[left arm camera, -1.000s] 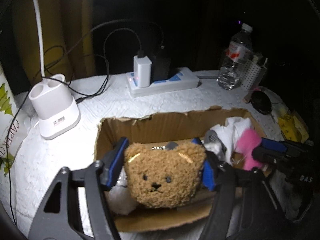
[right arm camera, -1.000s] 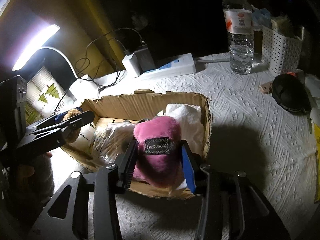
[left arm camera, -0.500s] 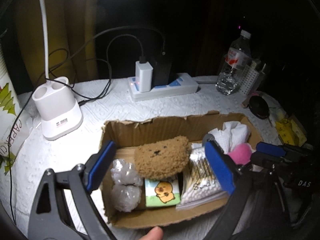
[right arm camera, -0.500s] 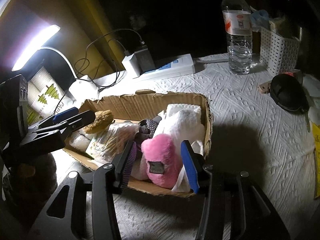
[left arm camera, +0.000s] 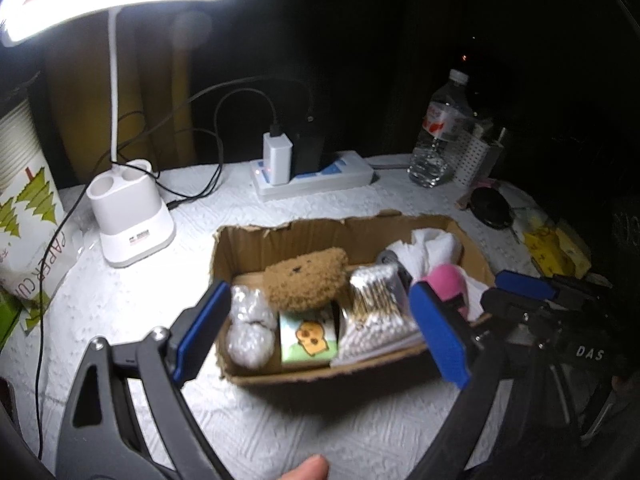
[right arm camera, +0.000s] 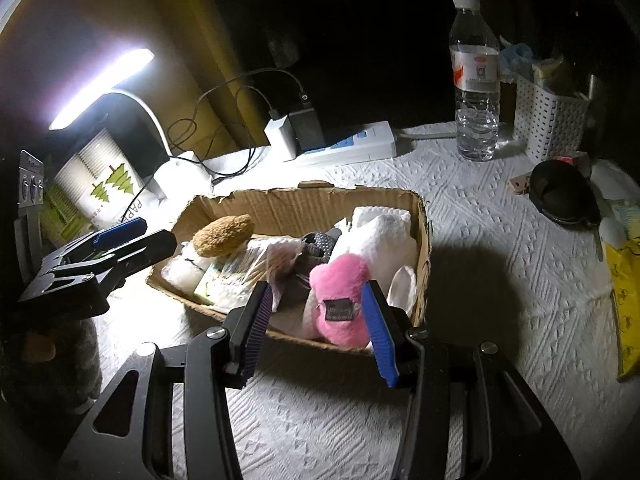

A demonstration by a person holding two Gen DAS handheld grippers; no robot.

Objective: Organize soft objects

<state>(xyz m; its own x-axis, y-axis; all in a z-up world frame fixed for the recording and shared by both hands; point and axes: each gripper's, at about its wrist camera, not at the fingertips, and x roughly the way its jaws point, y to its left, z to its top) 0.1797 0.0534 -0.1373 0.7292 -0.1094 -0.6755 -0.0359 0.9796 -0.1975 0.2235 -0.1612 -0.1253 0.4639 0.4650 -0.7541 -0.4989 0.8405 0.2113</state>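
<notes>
1. The landmark is the shallow, torn-edged brown cardboard box on the white embossed cloth; every soft item lies inside it.
2. The left gripper hovers at the box's near wall, its blue-padded fingers spread wide and holding nothing.
3. The right gripper sits at the box's near right corner, likewise open and empty, its pads on either side of the fluffy pink plush toy without pressing it.
4. The curly brown plush bear rests in the box's middle, propped on a cartoon-printed tissue packet. Its long axis runs across the box, face tilted up toward the far wall.
5. The pink plush stands nearly upright at the box's right end, its black label facing the near wall, against the white folded cloth.
6. The release seems done, so a good finish is probably backing both grippers straight away from the box, fingers kept wide, so no pad catches fur or tips the wall.
</notes>
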